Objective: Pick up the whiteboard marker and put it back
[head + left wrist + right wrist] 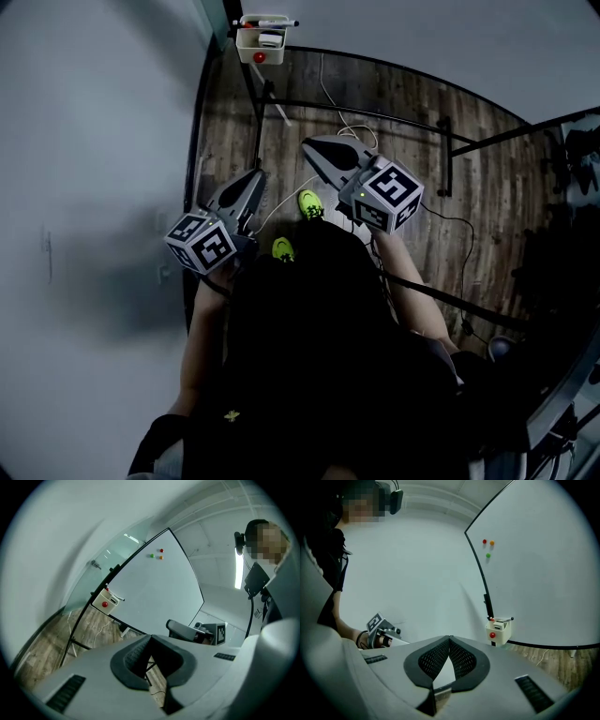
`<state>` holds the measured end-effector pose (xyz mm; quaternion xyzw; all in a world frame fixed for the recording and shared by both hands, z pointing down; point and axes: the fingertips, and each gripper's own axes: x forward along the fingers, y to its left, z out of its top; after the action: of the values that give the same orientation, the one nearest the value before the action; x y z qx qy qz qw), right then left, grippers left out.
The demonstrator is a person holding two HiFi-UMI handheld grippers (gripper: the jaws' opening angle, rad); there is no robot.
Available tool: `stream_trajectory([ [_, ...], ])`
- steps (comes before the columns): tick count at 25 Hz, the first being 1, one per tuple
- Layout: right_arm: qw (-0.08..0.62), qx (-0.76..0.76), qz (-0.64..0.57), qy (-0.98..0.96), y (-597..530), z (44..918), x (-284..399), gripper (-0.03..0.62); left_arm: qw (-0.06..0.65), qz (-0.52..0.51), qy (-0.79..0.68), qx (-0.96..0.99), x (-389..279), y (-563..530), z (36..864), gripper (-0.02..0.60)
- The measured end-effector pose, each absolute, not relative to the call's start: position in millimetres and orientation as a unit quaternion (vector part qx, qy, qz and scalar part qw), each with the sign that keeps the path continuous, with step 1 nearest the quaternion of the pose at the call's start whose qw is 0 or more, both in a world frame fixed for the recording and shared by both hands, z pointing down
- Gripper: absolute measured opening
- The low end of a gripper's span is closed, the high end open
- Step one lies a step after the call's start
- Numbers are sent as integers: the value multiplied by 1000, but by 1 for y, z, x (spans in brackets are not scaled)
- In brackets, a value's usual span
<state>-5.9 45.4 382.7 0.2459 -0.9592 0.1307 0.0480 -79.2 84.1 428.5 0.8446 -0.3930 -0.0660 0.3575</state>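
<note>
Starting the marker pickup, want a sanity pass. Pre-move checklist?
1. Marker in view, lying across the top of its holder: ok.
2. Right tool ready to grasp: not ok, it is empty but its jaws are shut, so open it first.
3. Left tool empty, jaws shut: ok.
4. Right tool faces the holder: ok.
5. Tool at the marker: not ok, both are well short of it.
6. Marker cap on: cannot tell.

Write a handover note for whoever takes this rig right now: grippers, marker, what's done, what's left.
Left gripper: fingers shut, empty.
Right gripper: fingers shut, empty.
Whiteboard marker: lies across the top of the cream holder box at the lower corner of the whiteboard, well apart from both grippers.
Done: nothing visible yet.
Left: approach the box, pick the marker up, put it back.
</note>
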Motion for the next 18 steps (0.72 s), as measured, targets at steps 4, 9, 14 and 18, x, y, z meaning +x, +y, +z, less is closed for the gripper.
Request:
stream_trajectory([
  [4, 51, 238, 132, -961, 16, 387, -3, 2, 359, -62, -403, 840, -71, 62, 430, 32],
  [9, 53, 225, 132, -964, -21, 390, 0, 0, 360, -59, -412, 835, -60, 34, 429, 32],
  [14, 75, 203, 114, -970, -46, 394, 2, 1, 356, -65, -428, 828, -51, 8, 425, 32],
  [18, 81, 184, 111, -973, -64, 398, 6, 2, 359, -67, -446, 817, -46, -7, 426, 32],
])
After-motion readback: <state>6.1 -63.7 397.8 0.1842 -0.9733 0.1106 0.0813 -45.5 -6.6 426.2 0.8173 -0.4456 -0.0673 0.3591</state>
